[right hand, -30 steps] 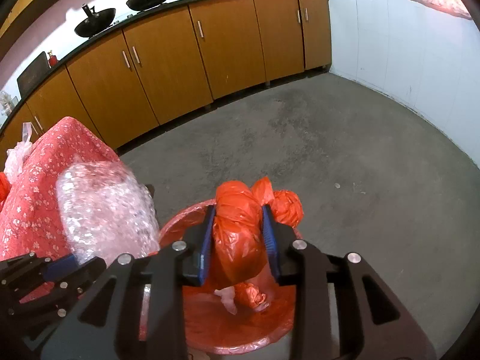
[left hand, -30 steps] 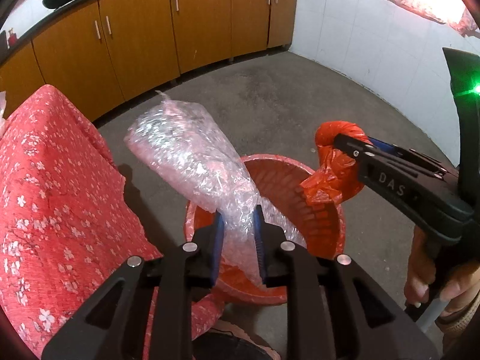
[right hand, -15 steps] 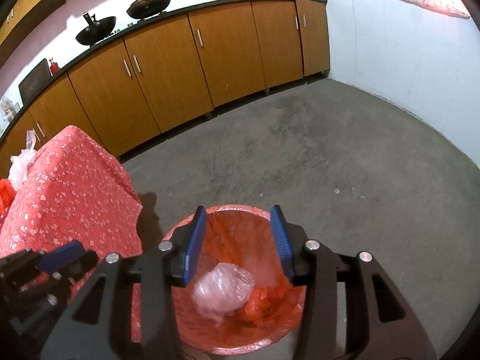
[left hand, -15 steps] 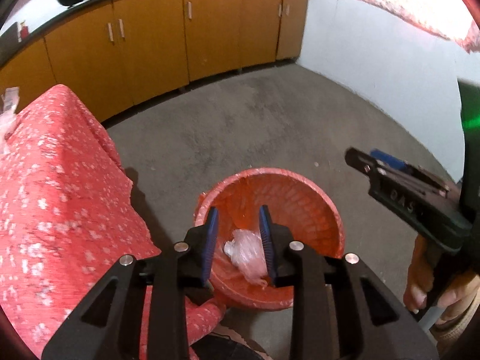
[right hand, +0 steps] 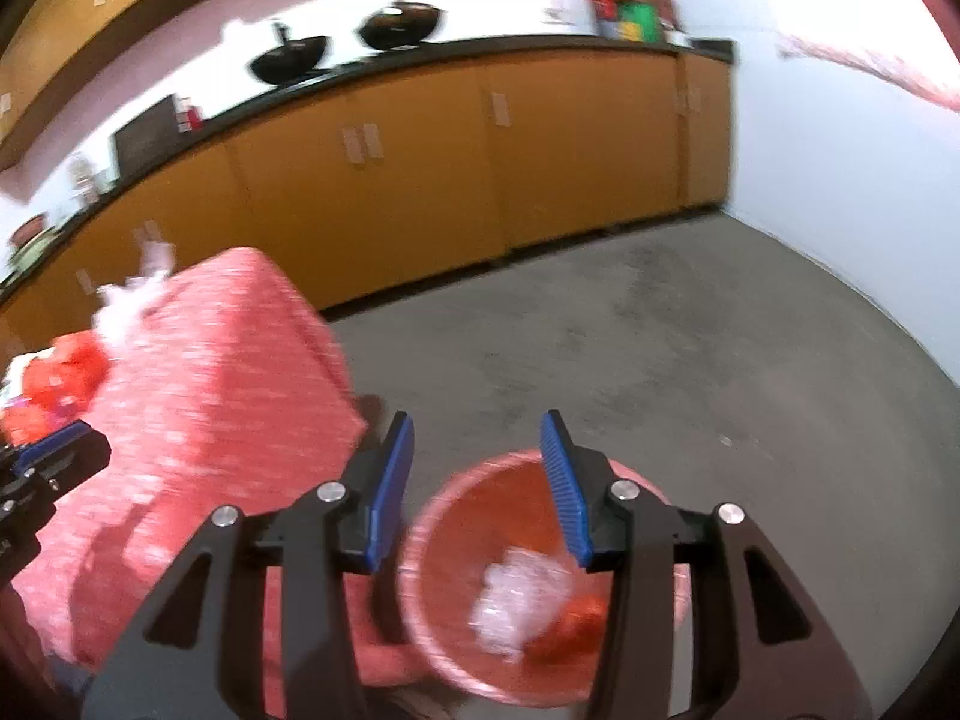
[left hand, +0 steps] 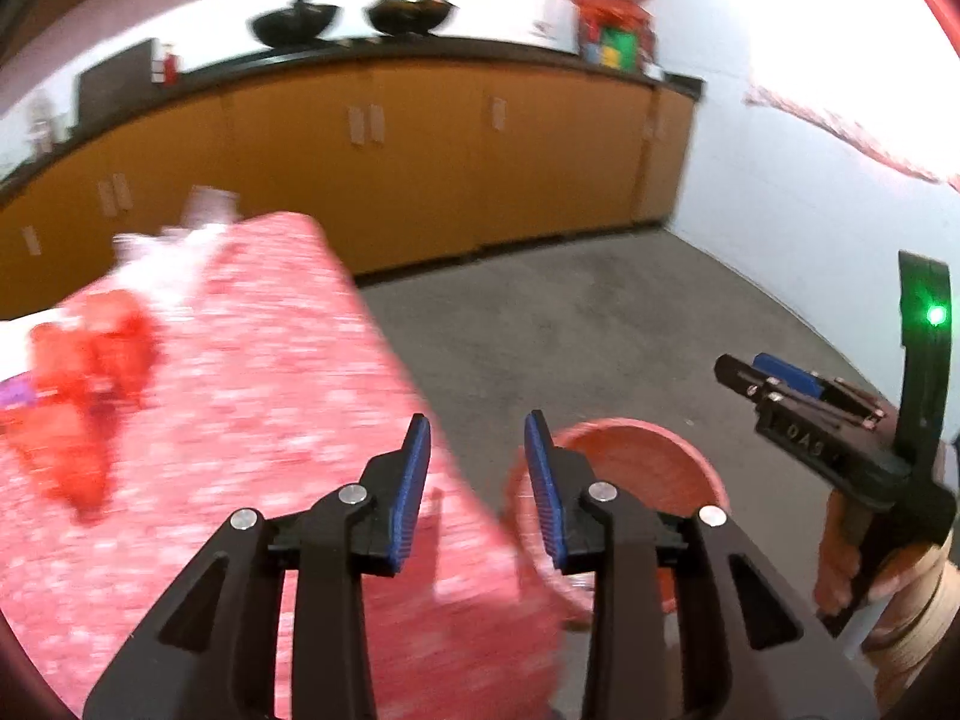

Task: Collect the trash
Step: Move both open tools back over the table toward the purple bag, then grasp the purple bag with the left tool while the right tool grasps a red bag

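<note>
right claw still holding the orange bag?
No. In the right wrist view the right claw is open with nothing between its fingers, and the orange bag lies in the red bin beside the bubble wrap.

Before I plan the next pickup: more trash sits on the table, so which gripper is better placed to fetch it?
Probably left. The left gripper is open over the table's red cloth, nearer the red bag; the right gripper, also open, hangs above the bin.

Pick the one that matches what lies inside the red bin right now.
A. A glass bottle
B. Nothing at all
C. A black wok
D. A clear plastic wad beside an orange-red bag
D: the right wrist view shows a clear plastic wad beside an orange-red bag inside the red bin.
</note>
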A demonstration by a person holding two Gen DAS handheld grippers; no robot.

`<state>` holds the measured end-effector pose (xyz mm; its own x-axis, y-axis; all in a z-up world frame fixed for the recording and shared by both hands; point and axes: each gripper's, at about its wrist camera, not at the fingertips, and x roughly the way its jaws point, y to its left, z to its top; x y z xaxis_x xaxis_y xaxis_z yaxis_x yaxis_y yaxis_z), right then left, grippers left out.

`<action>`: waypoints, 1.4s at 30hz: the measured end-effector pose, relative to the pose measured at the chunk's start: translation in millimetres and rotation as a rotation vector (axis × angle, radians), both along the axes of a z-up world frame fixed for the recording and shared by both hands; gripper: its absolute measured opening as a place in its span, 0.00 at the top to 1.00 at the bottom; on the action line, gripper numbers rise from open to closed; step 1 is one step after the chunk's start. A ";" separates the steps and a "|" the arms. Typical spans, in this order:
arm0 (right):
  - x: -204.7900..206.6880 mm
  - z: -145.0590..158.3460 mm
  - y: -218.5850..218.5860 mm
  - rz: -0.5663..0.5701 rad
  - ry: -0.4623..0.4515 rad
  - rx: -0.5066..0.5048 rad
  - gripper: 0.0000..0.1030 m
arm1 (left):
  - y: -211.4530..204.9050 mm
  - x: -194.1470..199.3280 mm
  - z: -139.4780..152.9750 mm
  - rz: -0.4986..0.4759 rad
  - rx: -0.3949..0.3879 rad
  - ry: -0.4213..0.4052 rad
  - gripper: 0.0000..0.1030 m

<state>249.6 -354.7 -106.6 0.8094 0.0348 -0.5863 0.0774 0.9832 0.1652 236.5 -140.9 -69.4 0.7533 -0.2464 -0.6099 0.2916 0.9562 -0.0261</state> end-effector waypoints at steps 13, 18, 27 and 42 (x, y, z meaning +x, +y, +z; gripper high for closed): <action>24.8 62.8 234.4 0.437 -0.072 0.063 0.55 | 210.8 -40.7 27.7 0.498 0.087 -0.154 0.59; 36.2 61.2 303.7 0.522 -0.037 0.084 0.41 | 272.0 -41.1 28.0 0.625 0.081 -0.185 0.51; 62.2 33.5 368.5 0.527 0.056 -0.009 0.39 | 318.2 -23.5 17.7 0.685 0.018 -0.200 0.42; 53.2 23.7 370.0 0.576 0.046 -0.075 0.97 | 316.7 26.2 0.6 0.600 -0.019 -0.132 0.31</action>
<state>302.8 15.3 -82.9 0.6462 0.4189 -0.6379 -0.4676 0.8779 0.1029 262.7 175.8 -68.8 0.8329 0.2345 -0.5013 -0.2958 0.9542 -0.0451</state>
